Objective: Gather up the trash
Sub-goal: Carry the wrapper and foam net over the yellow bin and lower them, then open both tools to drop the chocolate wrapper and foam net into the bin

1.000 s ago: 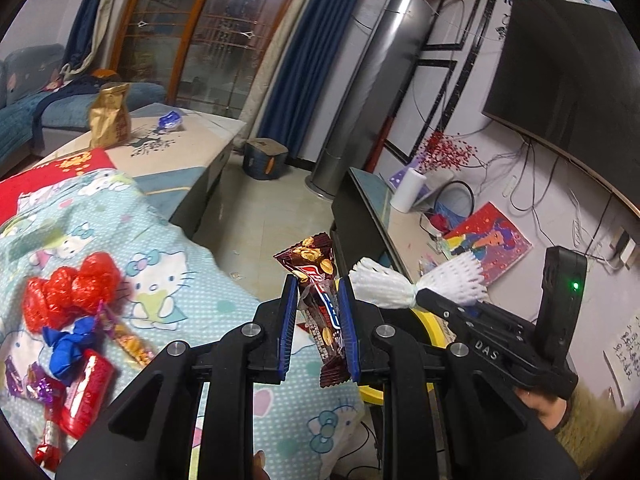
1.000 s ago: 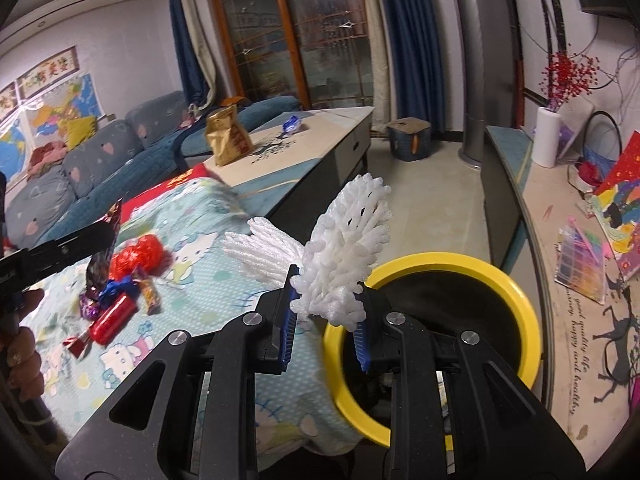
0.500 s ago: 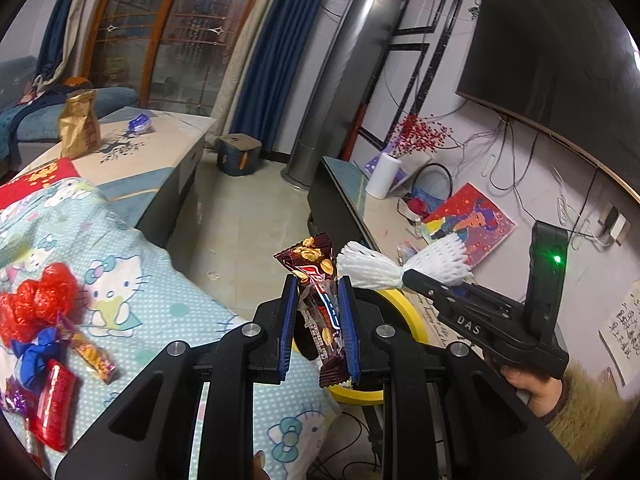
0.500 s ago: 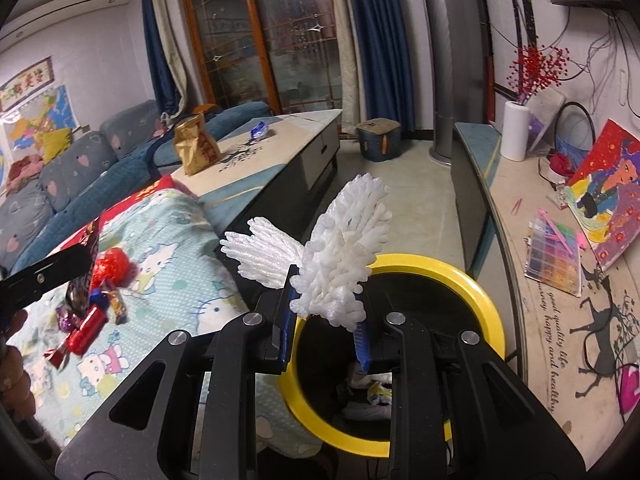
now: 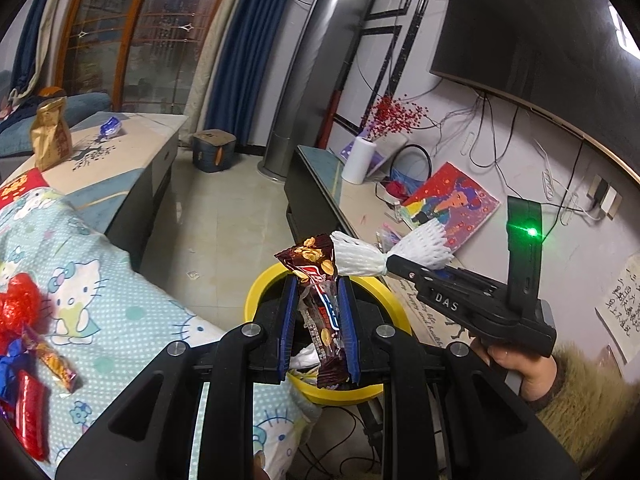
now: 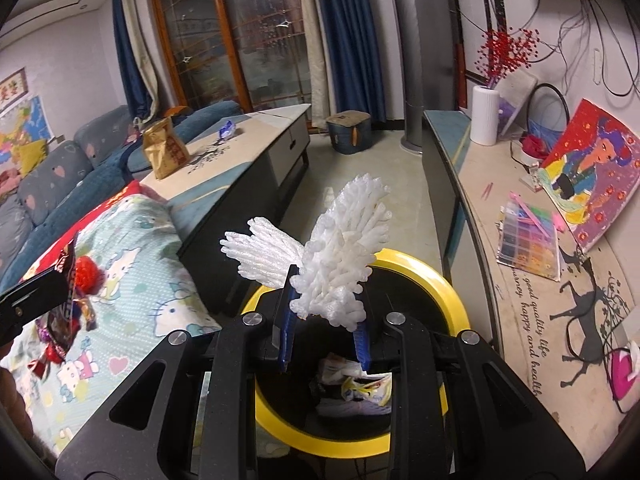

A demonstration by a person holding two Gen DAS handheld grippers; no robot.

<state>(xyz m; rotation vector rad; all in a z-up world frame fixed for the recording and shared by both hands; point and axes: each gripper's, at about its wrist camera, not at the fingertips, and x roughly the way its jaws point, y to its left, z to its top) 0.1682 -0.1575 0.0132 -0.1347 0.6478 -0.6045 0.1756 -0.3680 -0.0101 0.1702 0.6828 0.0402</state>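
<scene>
My left gripper is shut on a brown snack wrapper, held upright over the near rim of a yellow-rimmed trash bin. A white foam net sleeve is pinched in my right gripper, which hangs above the same bin; crumpled wrappers lie inside it. In the left wrist view the right gripper comes in from the right with the foam net just behind the wrapper. The left gripper's tip and its wrapper show at the left edge of the right wrist view.
More wrappers lie on the cat-print cloth to the left, beside a red foil bunch. A long low table carries a gold bag. A cabinet with paintings runs along the right wall. Cables trail under the bin.
Both grippers have shifted right and slightly down, from over the cloth's edge to above the bin, which now shows fully under them. Each keeps its hold.
</scene>
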